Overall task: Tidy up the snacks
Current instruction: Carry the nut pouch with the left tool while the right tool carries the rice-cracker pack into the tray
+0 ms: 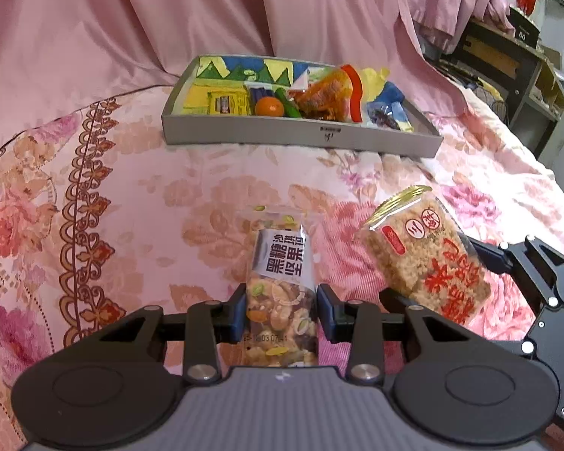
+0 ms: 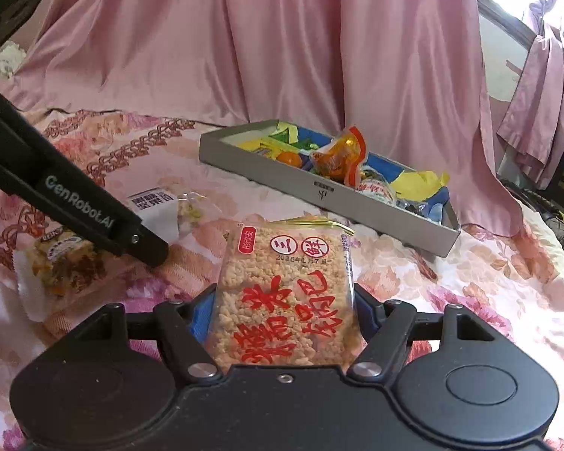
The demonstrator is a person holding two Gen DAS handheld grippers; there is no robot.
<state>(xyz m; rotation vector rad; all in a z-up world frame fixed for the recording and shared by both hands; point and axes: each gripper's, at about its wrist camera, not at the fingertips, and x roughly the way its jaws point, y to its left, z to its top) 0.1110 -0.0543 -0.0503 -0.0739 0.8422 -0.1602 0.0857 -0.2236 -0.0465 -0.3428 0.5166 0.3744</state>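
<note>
My left gripper (image 1: 280, 312) is shut on a clear nut bar packet (image 1: 282, 282) with a silver label, its blue pads pressing on the packet's two long sides low over the floral bedspread. To its right, my right gripper (image 2: 282, 315) is shut on a rice cracker packet (image 2: 285, 300) with red lettering, held tilted upward; the rice cracker packet (image 1: 425, 255) also shows in the left wrist view. The nut bar (image 2: 154, 201) lies partly behind the left gripper's black finger (image 2: 143, 242). A grey tray (image 1: 282, 135) with several snacks stands farther back on the bed.
The tray (image 2: 319, 195) holds an orange fruit (image 1: 270, 107), an orange-red pouch (image 1: 327, 94) and small wrapped sweets. Pink drapery (image 1: 169, 18) hangs right behind it. A dark shelf unit (image 1: 507, 60) stands past the bed's right edge.
</note>
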